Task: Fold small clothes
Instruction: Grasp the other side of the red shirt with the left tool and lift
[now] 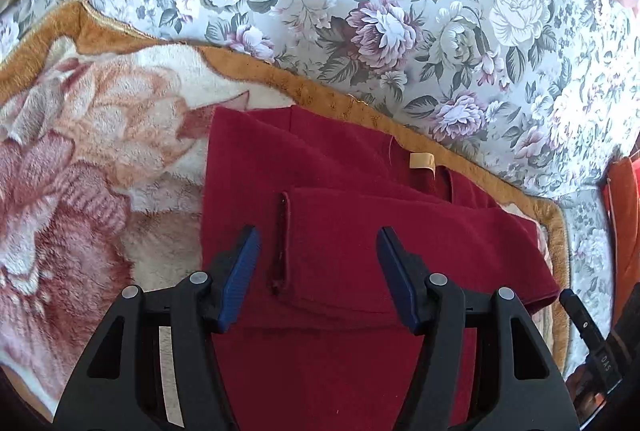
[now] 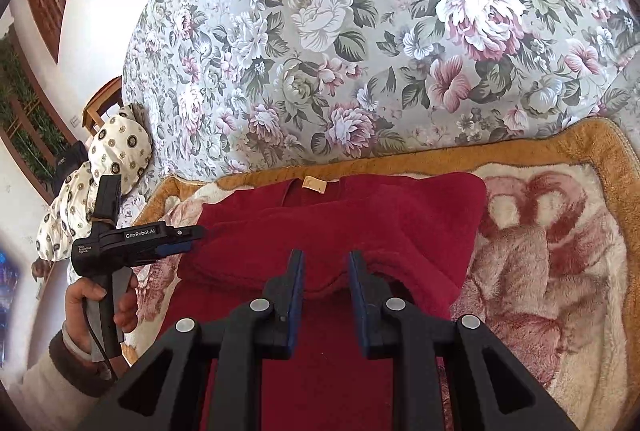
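A dark red knit garment (image 1: 340,271) lies flat on a plush blanket, with a yellow neck label (image 1: 422,164) at its far edge. One sleeve is folded across the body, and its cuff (image 1: 283,239) lies between my left fingers. My left gripper (image 1: 318,237) hovers open over the garment, holding nothing. In the right wrist view the same garment (image 2: 360,215) shows a folded layer. My right gripper (image 2: 325,259) stands just above that fold's near edge. Its jaws are a narrow gap apart and the pads press on nothing. The left gripper (image 2: 191,239) reaches in from the left, held by a hand (image 2: 96,301).
The plush blanket (image 2: 540,251) with its orange border lies on a floral bedsheet (image 2: 320,51). A dotted pillow (image 2: 116,151) and a wooden chair (image 2: 102,103) are at the left. Orange cloth (image 1: 624,223) sits at the right edge, beside the black body of the other device (image 1: 588,335).
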`<state>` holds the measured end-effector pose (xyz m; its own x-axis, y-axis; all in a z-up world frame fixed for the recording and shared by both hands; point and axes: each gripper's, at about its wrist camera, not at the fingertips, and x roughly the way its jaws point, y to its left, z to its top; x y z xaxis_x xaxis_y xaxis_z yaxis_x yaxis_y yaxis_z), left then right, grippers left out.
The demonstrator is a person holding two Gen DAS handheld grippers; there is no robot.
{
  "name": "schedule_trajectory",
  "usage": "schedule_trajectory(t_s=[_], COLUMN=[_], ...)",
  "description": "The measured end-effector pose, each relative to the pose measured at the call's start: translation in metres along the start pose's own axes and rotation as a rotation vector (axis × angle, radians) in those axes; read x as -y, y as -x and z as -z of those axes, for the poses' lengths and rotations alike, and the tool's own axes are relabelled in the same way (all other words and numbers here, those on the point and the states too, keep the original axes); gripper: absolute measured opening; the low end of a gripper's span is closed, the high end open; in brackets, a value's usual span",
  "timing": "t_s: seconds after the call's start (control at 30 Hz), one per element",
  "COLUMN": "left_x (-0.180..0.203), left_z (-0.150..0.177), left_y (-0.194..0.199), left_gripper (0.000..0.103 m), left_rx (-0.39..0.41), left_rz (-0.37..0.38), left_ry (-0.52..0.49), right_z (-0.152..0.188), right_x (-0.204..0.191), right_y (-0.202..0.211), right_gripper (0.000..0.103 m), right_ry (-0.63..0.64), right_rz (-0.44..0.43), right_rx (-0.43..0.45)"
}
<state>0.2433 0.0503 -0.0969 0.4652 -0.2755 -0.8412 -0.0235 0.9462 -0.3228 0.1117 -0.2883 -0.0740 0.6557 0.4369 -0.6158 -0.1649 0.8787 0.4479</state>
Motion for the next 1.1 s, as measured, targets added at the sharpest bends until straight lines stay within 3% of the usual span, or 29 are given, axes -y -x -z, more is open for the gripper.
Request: schedule_trajectory(t_s=[0.17, 0.3, 0.5, 0.53, 0.57, 0.6, 0.93, 1.0, 1.1], left_x=[0.001, -0.005, -0.003, 0.000, 0.003, 0.006, 0.014, 0.007, 0.003], left_z=[-0.002, 0.003, 0.006, 0.006, 0.005, 0.005, -0.032, -0.034, -0.029], left_y=[-0.018, -0.034, -0.038, -0.036, -0.035, -0.033, 0.028, 0.031, 0.028], left_gripper=[0.061, 0.061, 0.060, 0.052, 0.025, 0.010, 0.003, 0.003, 0.003], left_rx=[-0.077, -0.128, -0.122, -0.111, -0.108, -0.108, 0.071, 0.071, 0.009], left_rz=[0.062, 0.059, 0.084, 0.100, 0.120, 0.120, 0.134, 0.131, 0.164], left_ry=[0.017, 0.059, 0.085, 0.082, 0.079, 0.075, 0.004, 0.007, -0.013], right_z=[0.000, -0.001, -0.005, -0.006, -0.006, -0.006, -0.019, -0.020, -0.017], right_x=[0.004, 0.006, 0.017, 0.020, 0.023, 0.024, 0.013, 0.008, 0.003], right_y=[0.000, 0.003, 0.014, 0.016, 0.016, 0.017, 0.013, 0.012, 0.008], right_gripper=[0.021, 0.021, 0.021, 0.021, 0.021, 0.021, 0.021, 0.021, 0.021], right_ry=[-0.029, -0.039, -0.067, -0.082, -0.092, -0.095, -0.039, -0.034, -0.040], right_rz=[-0.003, -0.011, 0.033, 0.035, 0.039, 0.048, 0.099, 0.093, 0.068], right_rx=[0.007, 0.009, 0.057, 0.063, 0.065, 0.065, 0.058, 0.063, 0.053])
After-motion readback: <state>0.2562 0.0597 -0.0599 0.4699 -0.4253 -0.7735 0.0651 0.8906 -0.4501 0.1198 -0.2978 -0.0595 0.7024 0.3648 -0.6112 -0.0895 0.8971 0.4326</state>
